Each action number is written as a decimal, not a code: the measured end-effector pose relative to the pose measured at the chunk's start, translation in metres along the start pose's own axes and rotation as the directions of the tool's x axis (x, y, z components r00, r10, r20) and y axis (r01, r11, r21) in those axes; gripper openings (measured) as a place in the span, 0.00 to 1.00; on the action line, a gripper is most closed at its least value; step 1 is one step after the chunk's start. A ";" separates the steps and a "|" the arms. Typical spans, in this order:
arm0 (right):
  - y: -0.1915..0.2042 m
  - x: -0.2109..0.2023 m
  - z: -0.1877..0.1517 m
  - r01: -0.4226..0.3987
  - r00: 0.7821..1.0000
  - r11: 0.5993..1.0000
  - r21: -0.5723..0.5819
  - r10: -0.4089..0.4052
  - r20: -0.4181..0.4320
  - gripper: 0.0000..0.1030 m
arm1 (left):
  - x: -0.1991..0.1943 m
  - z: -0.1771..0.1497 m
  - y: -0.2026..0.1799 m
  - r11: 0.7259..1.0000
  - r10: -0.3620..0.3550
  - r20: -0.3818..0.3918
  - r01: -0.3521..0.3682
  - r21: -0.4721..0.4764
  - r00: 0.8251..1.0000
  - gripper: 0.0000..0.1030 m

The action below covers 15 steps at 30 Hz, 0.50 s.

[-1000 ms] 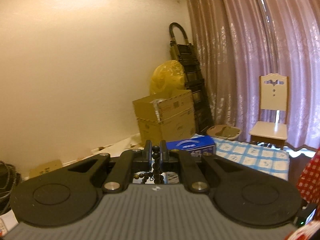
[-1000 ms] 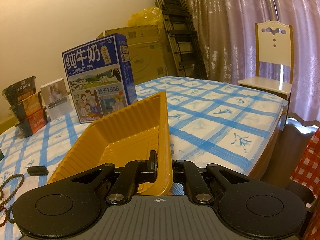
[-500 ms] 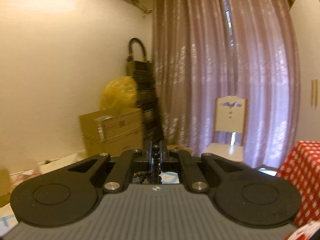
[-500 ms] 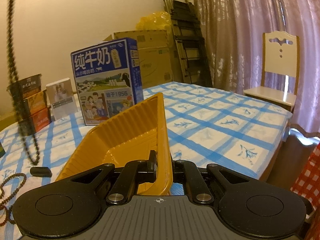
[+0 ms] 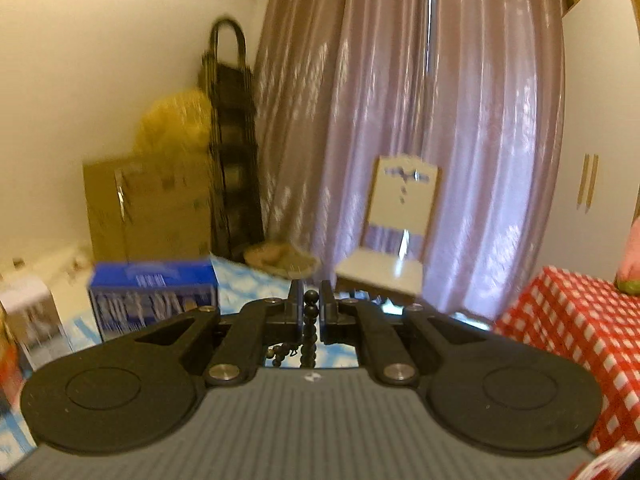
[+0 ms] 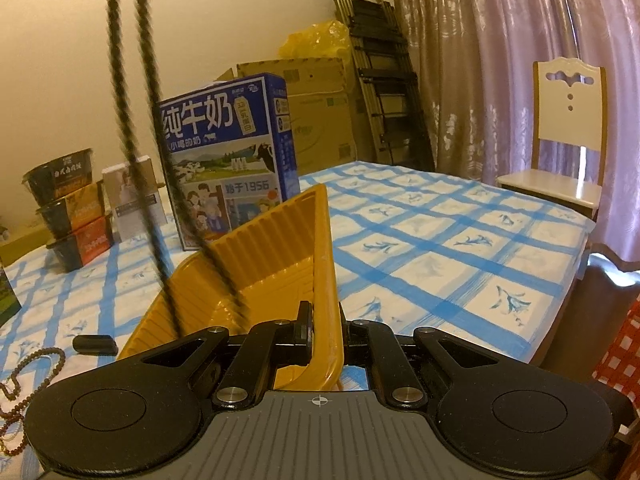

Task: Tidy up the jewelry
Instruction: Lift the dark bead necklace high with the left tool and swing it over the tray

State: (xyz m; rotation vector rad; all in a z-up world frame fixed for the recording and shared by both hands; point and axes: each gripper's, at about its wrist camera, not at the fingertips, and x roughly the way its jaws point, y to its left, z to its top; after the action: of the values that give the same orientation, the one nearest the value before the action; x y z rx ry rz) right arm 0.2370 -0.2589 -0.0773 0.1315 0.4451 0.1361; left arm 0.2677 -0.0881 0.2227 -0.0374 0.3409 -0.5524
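The step in hand was carrying a strand into the tray. The left gripper [image 5: 309,312] was clamped on a string of dark beads [image 5: 310,322], and in the right view the same beads hung as two blurred dark lines from the top edge down into the tray's hollow — their low end seemed to reach the floor, though blur hid contact. The right gripper [image 6: 325,330] pinched the near rim of the orange tray [image 6: 280,256], tilting it up off the checked cloth [image 6: 440,240]. The next move called for lowering until the strand pooled inside, then letting go. A brown bead strand [image 6: 28,376] lay on the cloth at left, not yet sorted.
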 end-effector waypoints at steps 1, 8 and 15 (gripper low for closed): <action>0.000 0.000 0.000 0.000 1.000 1.000 0.001 0.000 0.000 0.08 | 0.007 -0.010 0.001 1.000 -0.008 -0.027 0.008 -0.010 1.000 0.06; -0.001 0.000 -0.003 -0.001 1.000 1.000 0.006 0.001 -0.004 0.08 | 0.049 -0.083 0.008 0.995 -0.033 -0.181 0.015 -0.098 0.983 0.06; 0.000 -0.002 -0.004 -0.003 1.000 1.000 0.000 0.003 -0.009 0.08 | 0.085 -0.159 0.024 0.983 -0.029 -0.326 -0.033 -0.183 0.945 0.06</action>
State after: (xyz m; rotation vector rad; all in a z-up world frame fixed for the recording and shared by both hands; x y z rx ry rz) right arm 0.2340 -0.2591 -0.0800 0.1319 0.4541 0.1391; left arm 0.2953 -0.1029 0.0439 -0.1271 0.7179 -0.5235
